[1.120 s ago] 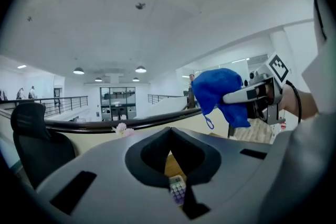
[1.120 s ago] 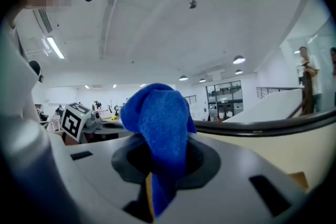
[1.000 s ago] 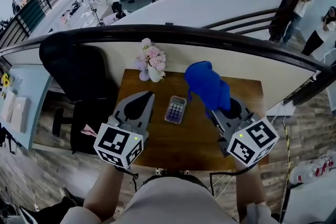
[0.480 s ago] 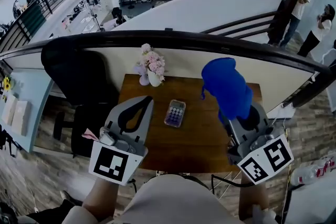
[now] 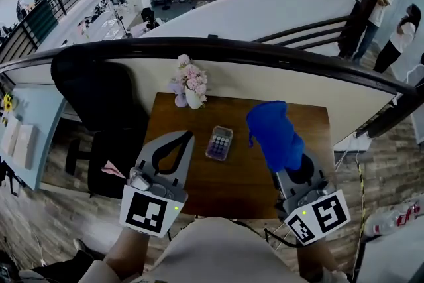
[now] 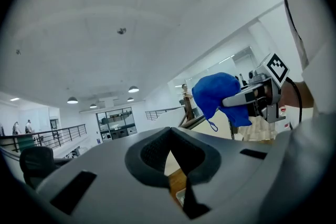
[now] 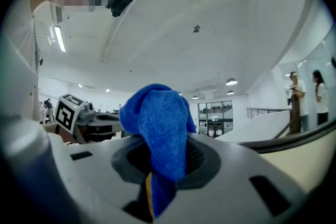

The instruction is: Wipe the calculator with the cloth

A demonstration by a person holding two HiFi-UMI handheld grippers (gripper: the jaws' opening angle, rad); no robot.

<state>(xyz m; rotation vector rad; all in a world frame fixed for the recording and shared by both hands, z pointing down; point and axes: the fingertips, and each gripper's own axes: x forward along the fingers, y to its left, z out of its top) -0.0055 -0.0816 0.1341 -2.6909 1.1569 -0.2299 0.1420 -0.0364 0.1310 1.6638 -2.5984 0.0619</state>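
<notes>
Above the wooden worktop [image 5: 218,185], which has a black chair [image 5: 93,89] beside its left side, you hold both claws tilted upward, clear of the surface. Your right claw [image 7: 160,157] is clamped on the blue cloth [image 5: 273,132], which stands bunched above the tips. Your left claw [image 5: 188,136] is closed tip to tip, with nothing in it. A vase of pink flowers [image 5: 190,84] stands at the far edge. The calculator [image 5: 219,142] lies flat near the middle, between the two claws, touching neither the cloth nor a claw.
</notes>
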